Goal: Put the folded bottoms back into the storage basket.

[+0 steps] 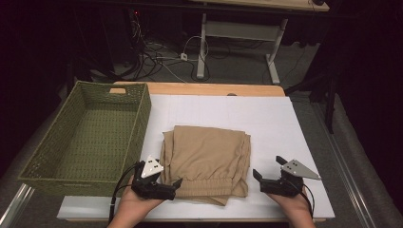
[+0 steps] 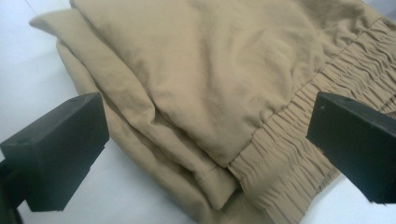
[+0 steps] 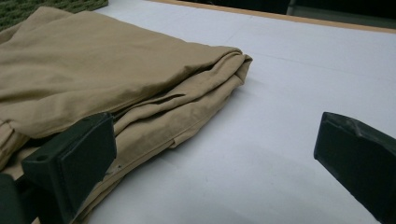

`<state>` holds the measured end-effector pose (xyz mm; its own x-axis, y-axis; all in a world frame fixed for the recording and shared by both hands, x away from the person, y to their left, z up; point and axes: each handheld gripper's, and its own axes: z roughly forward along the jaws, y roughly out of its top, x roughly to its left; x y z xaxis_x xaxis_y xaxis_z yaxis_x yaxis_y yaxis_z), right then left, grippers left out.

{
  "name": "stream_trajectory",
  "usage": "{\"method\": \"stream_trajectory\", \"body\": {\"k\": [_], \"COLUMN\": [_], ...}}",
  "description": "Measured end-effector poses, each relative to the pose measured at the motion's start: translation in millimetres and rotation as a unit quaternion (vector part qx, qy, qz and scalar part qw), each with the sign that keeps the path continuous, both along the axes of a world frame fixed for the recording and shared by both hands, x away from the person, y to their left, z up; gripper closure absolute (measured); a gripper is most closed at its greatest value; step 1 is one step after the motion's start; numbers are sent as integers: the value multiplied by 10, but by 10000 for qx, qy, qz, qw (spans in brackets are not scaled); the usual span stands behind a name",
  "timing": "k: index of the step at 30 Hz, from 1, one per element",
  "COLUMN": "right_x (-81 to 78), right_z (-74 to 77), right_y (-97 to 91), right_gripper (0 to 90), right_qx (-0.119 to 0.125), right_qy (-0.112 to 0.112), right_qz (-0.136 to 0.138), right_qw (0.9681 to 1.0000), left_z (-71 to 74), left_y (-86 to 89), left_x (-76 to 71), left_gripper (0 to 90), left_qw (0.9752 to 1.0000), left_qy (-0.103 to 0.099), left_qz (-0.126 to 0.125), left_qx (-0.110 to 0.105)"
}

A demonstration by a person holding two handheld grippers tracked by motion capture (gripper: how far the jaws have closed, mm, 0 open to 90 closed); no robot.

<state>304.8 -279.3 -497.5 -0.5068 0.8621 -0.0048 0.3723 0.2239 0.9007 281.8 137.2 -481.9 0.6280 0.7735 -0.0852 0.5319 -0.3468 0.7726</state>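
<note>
Left tongs (image 1: 166, 183) at the near edge of the table (image 1: 266, 118), jaws spread wide, gripping nothing; they straddle the near-left corner of the folded tan trousers (image 1: 205, 159), elastic waistband (image 2: 299, 126) between them. Right tongs (image 1: 268, 171) also fully open and empty, just beside the trousers' near-right corner, over bare white table. The trousers lie flat mid-table, toward the near edge. Green woven basket (image 1: 52, 156) sits along the left edge, just beside the trousers, running to the far-left corner.
</note>
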Motion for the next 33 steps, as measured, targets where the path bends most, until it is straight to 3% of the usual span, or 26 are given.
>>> {"method": "stream_trajectory", "body": {"k": [1,3,9,11,15,20,22,23,25,33], "right_x": [0,-9,-13,-14,-19,-34,-35,-32,-30,-68], "right_z": [0,4,21,30,4,-28,-31,-29,-19,-20], "right_y": [0,6,22,28,42,39,34,21,13,29], "right_gripper": [0,0,0,0,0,0,0,0,0,0], "right_qx": [0,1,-27,-30,-100,-165,-181,-175,-146,-209], "right_qy": [0,-2,-8,-30,-11,37,39,40,42,44], "right_qz": [0,7,17,18,68,158,172,174,160,177], "right_qw": [10000,10000,10000,10000,9999,9997,9997,9997,9998,9996], "left_z": [0,-51,-104,-108,-130,-170,-188,-211,-209,-176], "left_y": [0,-15,-5,-1,17,-21,-38,-75,-90,-144], "left_x": [0,-2,15,33,27,-8,-6,-19,-26,-11], "left_gripper": [0,0,0,0,0,0,0,0,0,90], "left_qw": [10000,9997,9990,9982,9951,9884,9871,9863,9859,9862], "left_qy": [0,188,408,522,896,1428,1504,1507,1490,1560], "left_qz": [0,-59,58,115,175,121,105,89,92,-37], "left_qx": [0,114,164,284,388,506,532,672,756,545]}}
